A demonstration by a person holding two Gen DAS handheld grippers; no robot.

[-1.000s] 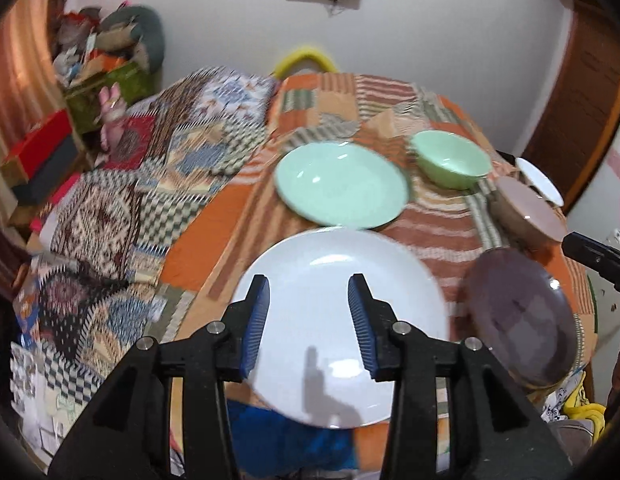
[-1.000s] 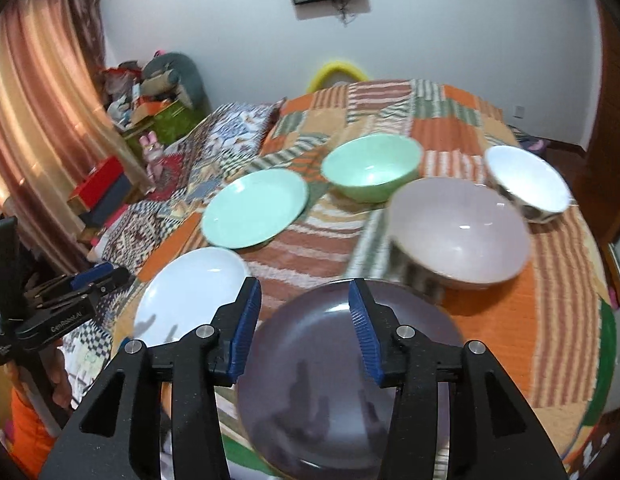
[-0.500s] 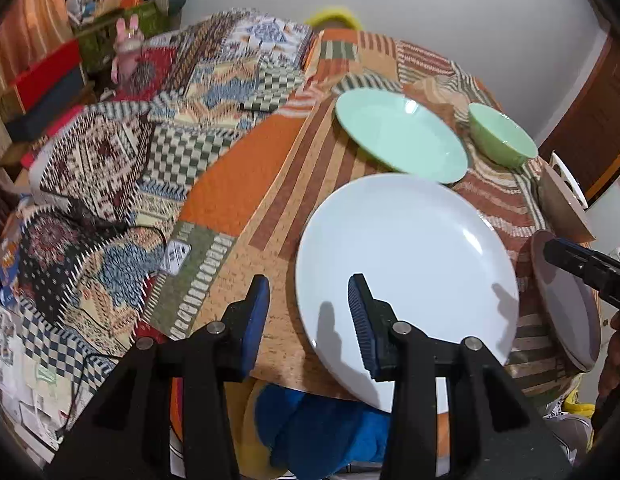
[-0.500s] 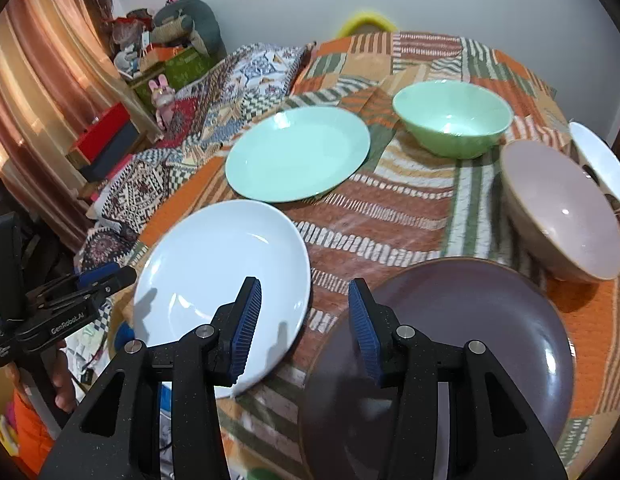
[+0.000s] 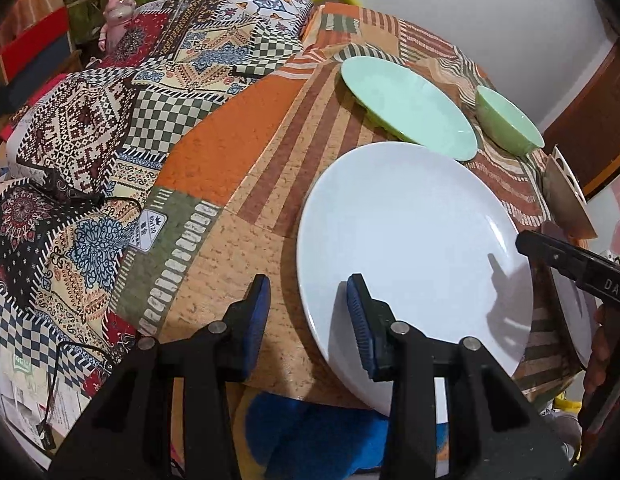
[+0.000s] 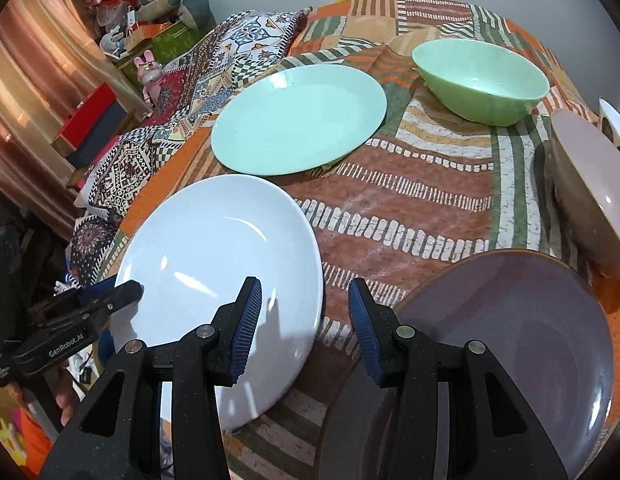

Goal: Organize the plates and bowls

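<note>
Both grippers, left [image 5: 307, 312] and right [image 6: 303, 320], hover with jaws apart and empty over the patchwork tablecloth [image 6: 410, 204]. Landmark: the white plate [image 6: 217, 280], whose near rim overhangs the table edge. Purple plate [image 6: 510, 328] lies right of it, mint plate [image 6: 297, 118] just behind, pink bowl [image 6: 590, 188] and green bowl [image 6: 480, 80] farther back-right. A clumsy nudge on that overhanging rim could tip the white plate off.

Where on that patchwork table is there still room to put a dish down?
Bare cloth lies left of the white plate and green plate, and between the white plate, purple plate and green bowl. The right edge is crowded around the pinkish bowl.
</note>
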